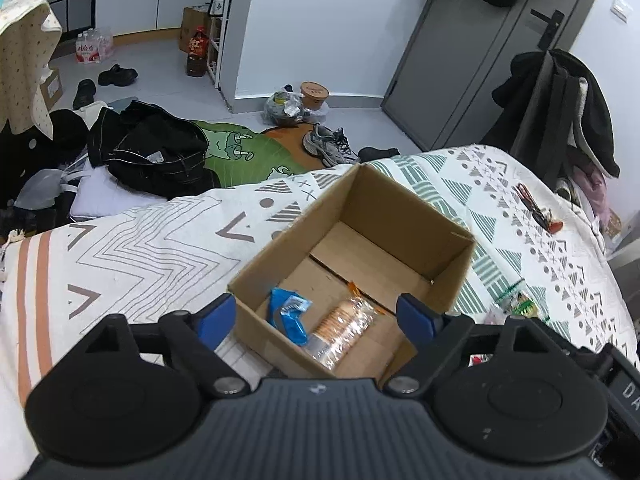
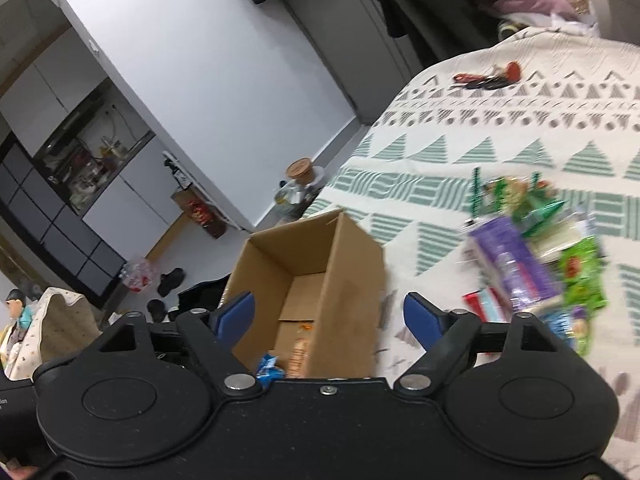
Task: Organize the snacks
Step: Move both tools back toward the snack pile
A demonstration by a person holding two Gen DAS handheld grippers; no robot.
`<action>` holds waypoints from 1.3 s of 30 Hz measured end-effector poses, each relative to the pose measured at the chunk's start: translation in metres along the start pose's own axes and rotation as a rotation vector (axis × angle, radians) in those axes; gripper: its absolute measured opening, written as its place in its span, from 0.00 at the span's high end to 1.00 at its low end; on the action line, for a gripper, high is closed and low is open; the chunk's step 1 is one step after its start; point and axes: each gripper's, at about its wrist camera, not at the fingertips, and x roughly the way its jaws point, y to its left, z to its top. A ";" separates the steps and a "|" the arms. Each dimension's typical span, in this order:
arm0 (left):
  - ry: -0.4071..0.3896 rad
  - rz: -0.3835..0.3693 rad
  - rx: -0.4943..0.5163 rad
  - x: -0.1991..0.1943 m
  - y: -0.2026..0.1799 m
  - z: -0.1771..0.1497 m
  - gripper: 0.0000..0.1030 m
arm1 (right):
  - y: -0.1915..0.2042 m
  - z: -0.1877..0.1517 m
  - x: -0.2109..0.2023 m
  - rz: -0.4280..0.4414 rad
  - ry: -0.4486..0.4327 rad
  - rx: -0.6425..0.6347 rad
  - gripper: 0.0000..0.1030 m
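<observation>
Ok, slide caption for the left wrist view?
Open left gripper above brown cardboard box holding blue wrapper and clear biscuit pack.

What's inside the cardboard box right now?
The cardboard box holds a blue snack packet and a clear sleeve of round crackers, lying side by side at the near end. The rest of the floor is bare; the nearest corner is hidden by the tongs' body.

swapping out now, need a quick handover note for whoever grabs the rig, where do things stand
Left gripper: open, empty, over the box on the bed.
Right gripper: open, empty, beside the box, view blurred.
Done: blue packet and clear biscuit pack lie in the box.
Left: the snack pile on the bedspread, to the right of the box, needs moving in.
</observation>
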 end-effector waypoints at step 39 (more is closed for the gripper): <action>0.024 -0.143 0.212 -0.055 -0.118 -0.063 0.00 | -0.116 0.028 -0.135 -0.297 -0.123 0.085 0.00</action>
